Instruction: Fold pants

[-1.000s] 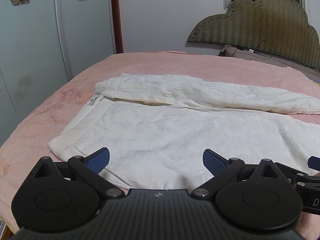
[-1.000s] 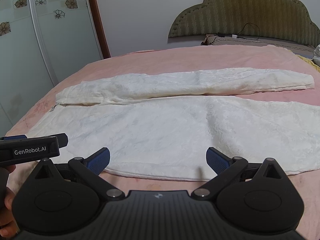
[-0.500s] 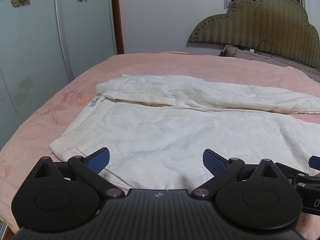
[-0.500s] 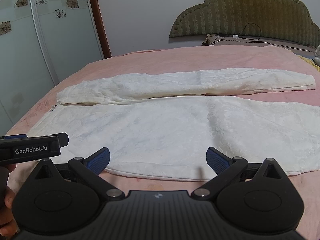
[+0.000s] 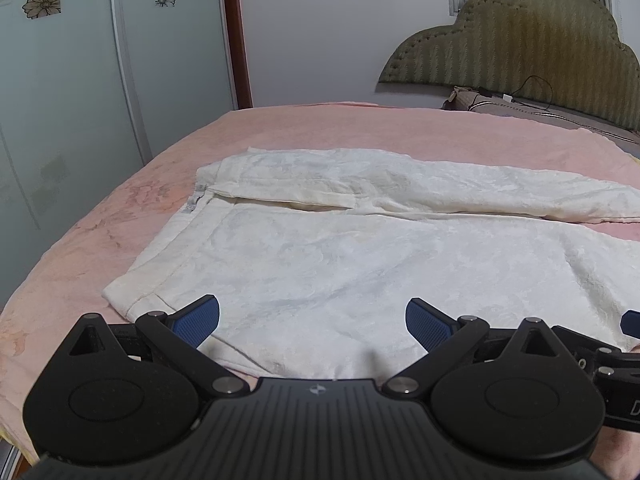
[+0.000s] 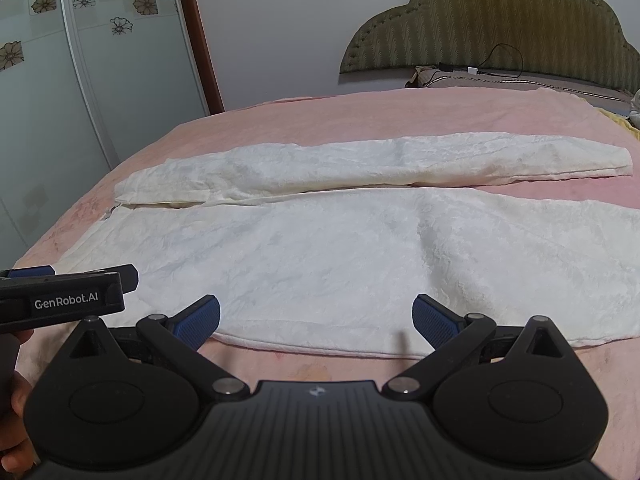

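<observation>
Blue pads tip both grippers: the left gripper [image 5: 312, 320] and the right gripper [image 6: 316, 318] each stand wide open at the bottom of their frames, holding nothing, above the near edge of the white pants [image 6: 320, 256]. The pants lie flat across the frame's middle on the pink bedspread [image 5: 320, 128], legs running right.

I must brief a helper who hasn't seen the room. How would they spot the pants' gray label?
Start at the pink bed, where white pants lie spread flat. At their left waist end, a small gray label pokes from the edge: the only gray spot on white cloth.
</observation>
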### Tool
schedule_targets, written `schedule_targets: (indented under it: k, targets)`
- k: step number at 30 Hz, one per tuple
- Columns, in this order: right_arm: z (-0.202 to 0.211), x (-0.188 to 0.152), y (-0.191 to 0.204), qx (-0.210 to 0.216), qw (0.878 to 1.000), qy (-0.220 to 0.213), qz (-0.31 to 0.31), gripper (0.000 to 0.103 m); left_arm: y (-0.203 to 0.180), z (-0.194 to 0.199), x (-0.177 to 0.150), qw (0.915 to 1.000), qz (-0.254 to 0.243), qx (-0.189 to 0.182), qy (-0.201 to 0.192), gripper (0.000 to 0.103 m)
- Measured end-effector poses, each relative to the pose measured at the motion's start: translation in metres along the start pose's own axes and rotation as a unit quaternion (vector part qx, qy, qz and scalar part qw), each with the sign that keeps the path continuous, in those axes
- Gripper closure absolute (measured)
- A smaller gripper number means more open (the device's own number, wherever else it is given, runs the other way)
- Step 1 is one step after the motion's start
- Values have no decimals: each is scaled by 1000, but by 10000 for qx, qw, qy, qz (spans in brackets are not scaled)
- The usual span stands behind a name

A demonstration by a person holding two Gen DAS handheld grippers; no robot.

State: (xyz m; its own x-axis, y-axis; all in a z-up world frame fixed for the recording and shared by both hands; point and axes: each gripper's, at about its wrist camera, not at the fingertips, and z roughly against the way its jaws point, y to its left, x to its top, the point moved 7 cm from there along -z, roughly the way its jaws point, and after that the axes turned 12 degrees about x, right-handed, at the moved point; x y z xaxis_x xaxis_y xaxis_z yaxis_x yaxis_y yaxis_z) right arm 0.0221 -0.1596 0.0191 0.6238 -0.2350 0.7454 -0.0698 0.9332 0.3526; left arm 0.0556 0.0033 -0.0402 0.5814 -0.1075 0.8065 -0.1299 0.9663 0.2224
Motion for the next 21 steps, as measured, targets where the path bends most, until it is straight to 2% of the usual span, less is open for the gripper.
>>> schedule_targets:
  k: [21]
  targets:
    - [-1,-2,1,33,10000,17,-7,0,1,-1,-2,10000,-21,30,-3,2]
